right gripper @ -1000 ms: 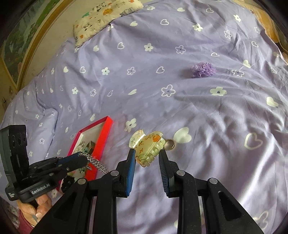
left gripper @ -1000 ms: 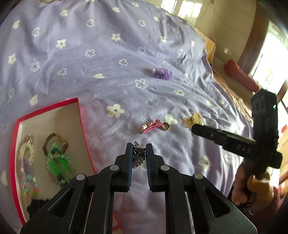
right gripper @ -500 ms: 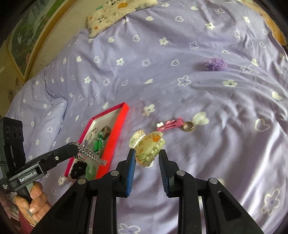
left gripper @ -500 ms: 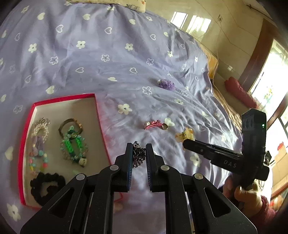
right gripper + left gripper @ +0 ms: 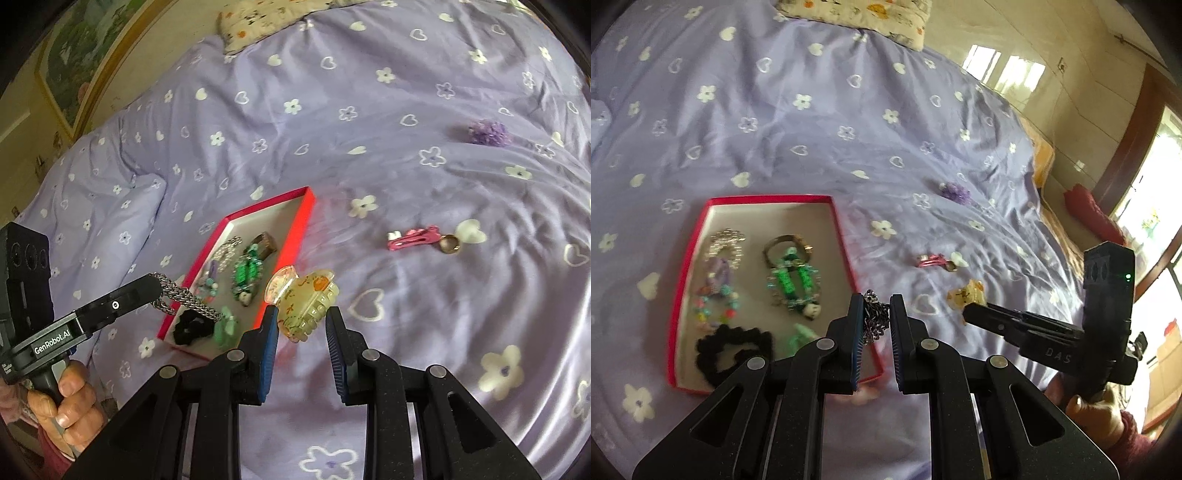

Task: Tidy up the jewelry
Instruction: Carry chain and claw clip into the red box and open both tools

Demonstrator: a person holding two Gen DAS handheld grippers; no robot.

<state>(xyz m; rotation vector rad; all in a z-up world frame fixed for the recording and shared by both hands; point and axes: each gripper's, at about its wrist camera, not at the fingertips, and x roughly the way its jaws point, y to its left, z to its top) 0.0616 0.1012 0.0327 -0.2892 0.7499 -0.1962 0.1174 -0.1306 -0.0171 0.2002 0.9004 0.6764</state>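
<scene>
My left gripper (image 5: pixel 877 306) is shut on a silver chain (image 5: pixel 874 321), held above the near right corner of the red tray (image 5: pixel 842 236); the chain (image 5: pixel 184 299) hangs over the tray's near end in the right wrist view. The tray (image 5: pixel 291 240) holds several beaded pieces, a green bracelet (image 5: pixel 792 284) and a black scrunchie (image 5: pixel 731 350). My right gripper (image 5: pixel 301 314) is shut on a yellow hair claw (image 5: pixel 306 302), held in the air just right of the tray. The claw (image 5: pixel 967 295) also shows at the right gripper's tip in the left wrist view.
A pink hair clip (image 5: pixel 413 238) and a gold ring (image 5: pixel 448 243) lie on the purple bedspread (image 5: pixel 406 110) right of the tray. A purple scrunchie (image 5: pixel 489 133) lies farther back. A pillow (image 5: pixel 857 14) sits at the head of the bed.
Both grippers have lifted and pulled back with their loads. The left gripper moved left toward the tray, so the whole tray is now in its view.
</scene>
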